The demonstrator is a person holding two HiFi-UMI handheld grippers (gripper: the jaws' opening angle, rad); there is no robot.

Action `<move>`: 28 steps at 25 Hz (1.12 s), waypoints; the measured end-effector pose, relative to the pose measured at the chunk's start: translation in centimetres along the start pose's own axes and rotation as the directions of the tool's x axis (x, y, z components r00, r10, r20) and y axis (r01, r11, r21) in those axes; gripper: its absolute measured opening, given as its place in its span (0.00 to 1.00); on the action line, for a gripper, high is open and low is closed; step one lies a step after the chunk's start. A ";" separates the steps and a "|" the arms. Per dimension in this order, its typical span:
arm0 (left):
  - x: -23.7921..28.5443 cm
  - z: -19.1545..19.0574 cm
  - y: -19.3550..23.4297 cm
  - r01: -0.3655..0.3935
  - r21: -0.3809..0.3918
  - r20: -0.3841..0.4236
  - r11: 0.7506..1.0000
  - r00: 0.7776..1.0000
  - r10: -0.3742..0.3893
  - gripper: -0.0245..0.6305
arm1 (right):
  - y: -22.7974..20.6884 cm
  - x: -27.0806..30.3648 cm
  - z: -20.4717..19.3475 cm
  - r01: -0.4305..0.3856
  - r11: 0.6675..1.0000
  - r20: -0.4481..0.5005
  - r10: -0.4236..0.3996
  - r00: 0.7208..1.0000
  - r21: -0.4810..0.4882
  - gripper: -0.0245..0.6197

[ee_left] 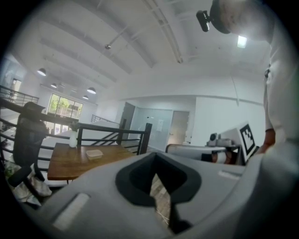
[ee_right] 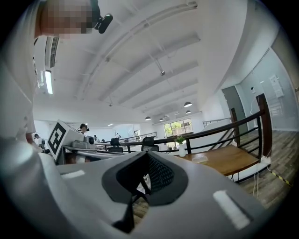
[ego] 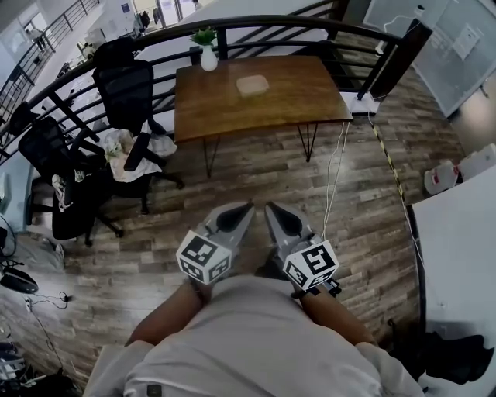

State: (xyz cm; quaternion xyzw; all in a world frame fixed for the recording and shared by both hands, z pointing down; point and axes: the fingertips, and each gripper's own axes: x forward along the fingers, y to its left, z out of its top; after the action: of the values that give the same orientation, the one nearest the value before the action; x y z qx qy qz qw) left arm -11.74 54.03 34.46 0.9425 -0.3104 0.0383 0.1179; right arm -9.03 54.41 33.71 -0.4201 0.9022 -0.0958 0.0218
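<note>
Close against my chest I hold both tools side by side, their pale grey shells tapering to points that lean toward each other. My left gripper (ego: 239, 211) has its jaws drawn together: in the left gripper view the dark rubbery pads (ee_left: 140, 184) meet and leave only a thin slit, with plank floor showing through and nothing held. My right gripper (ego: 275, 211) is likewise closed on nothing; in the right gripper view a ribbed black pad (ee_right: 161, 175) lines its hollow. Below them lies the grey-brown plank floor (ego: 256, 174), and a thin white cable (ego: 335, 170) trails across it on the right. Well apart from both tools, farther on, stands the rectangular wooden table (ego: 232, 108) on thin metal legs. A shallow beige dish (ego: 253, 85) sits on it, and a white vase (ego: 208, 58) with a green sprig at its far left. Black mesh office chairs (ego: 128, 93) crowd the left, before a curved dark railing (ego: 310, 22).
</note>
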 end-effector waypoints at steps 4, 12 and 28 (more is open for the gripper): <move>5.7 1.0 -0.2 0.025 0.011 0.002 1.000 1.000 -0.025 0.04 | -5.3 0.3 1.1 -0.003 1.000 -0.011 0.003 1.000 -0.002 0.05; 15.9 2.9 -1.0 0.002 -0.029 0.043 1.000 0.999 0.000 0.04 | -15.7 -1.4 3.7 -0.022 0.999 -0.041 0.020 0.999 -0.045 0.05; 24.8 2.8 1.8 0.033 -0.060 0.011 0.998 0.999 -0.032 0.04 | -24.9 -0.3 3.3 0.017 1.000 -0.048 -0.017 0.999 0.009 0.05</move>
State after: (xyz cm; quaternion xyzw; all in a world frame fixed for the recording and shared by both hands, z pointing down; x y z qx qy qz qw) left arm 7.18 37.65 35.69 0.9436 -0.2967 0.0225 0.1453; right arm 10.33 38.49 35.22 -0.4252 0.8984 -0.1100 0.0014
